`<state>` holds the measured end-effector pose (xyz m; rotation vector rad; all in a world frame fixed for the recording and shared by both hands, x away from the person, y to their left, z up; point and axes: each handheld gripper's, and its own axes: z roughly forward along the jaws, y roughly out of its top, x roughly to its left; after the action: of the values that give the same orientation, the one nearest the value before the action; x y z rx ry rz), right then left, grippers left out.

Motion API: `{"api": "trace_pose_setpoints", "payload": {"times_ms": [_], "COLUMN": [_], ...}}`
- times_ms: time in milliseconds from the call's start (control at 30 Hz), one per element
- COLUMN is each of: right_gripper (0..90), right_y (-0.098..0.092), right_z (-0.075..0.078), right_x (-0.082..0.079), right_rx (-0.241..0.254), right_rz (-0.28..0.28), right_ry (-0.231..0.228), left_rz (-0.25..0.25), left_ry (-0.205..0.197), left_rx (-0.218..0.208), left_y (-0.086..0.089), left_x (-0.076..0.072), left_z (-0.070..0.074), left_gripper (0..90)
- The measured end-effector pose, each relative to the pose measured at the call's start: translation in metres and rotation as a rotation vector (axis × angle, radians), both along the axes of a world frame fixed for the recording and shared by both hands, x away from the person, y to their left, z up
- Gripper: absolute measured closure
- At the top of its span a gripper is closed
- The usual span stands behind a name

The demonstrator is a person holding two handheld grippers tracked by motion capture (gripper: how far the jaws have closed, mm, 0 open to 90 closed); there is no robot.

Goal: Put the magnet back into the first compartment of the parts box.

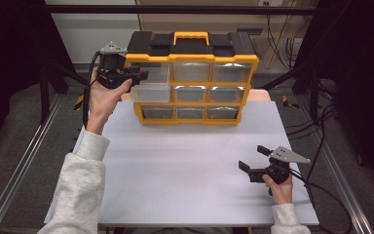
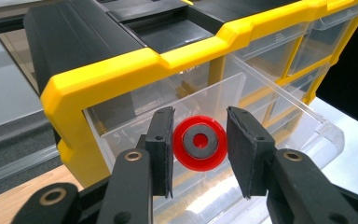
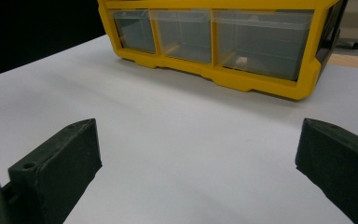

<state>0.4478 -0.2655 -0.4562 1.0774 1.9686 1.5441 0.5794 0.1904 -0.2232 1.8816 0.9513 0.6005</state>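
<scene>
Left gripper hovers open over the pulled-out clear drawer of the yellow organizer, jaws either side of a red disc but apparently not clamping it, so closing off-centre could squirt it away; right gripper waits open above the counter.

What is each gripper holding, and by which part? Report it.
Left gripper: its open jaws flank a red disc in the pulled-out drawer, gaps on both sides, so no grip. Right gripper: open above the table, holding nothing.
</scene>
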Motion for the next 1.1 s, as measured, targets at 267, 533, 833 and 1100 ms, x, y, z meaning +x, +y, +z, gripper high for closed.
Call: {"api": "trace_pose_setpoints", "payload": {"times_ms": [267, 533, 833, 1100], "right_gripper": [0.4, 0.4, 0.4, 0.4], "right_y": [0.0003, 0.0000, 0.0001, -0.0003], "right_z": [-0.0001, 0.0001, 0.0000, 0.0005], "right_x": [-0.0001, -0.0001, -0.0001, -0.0002], "right_rx": [-0.001, 0.000, 0.000, 0.006], "right_rz": [0.003, 0.002, 0.001, -0.002], "right_ry": [0.002, 0.001, 0.005, 0.002], "left_rz": [-0.004, 0.001, 0.021, 0.018], "left_ry": [0.008, 0.021, 0.015, -0.025], "left_rx": [0.019, 0.028, 0.033, -0.007], "left_y": [-0.0022, -0.0060, -0.0055, -0.0008], "left_x": [0.0001, 0.0036, 0.0044, -0.0044], "left_z": [-0.0024, -0.0049, -0.0050, 0.0020], "left_gripper": [62.1, 62.0, 55.6, 45.8]}}
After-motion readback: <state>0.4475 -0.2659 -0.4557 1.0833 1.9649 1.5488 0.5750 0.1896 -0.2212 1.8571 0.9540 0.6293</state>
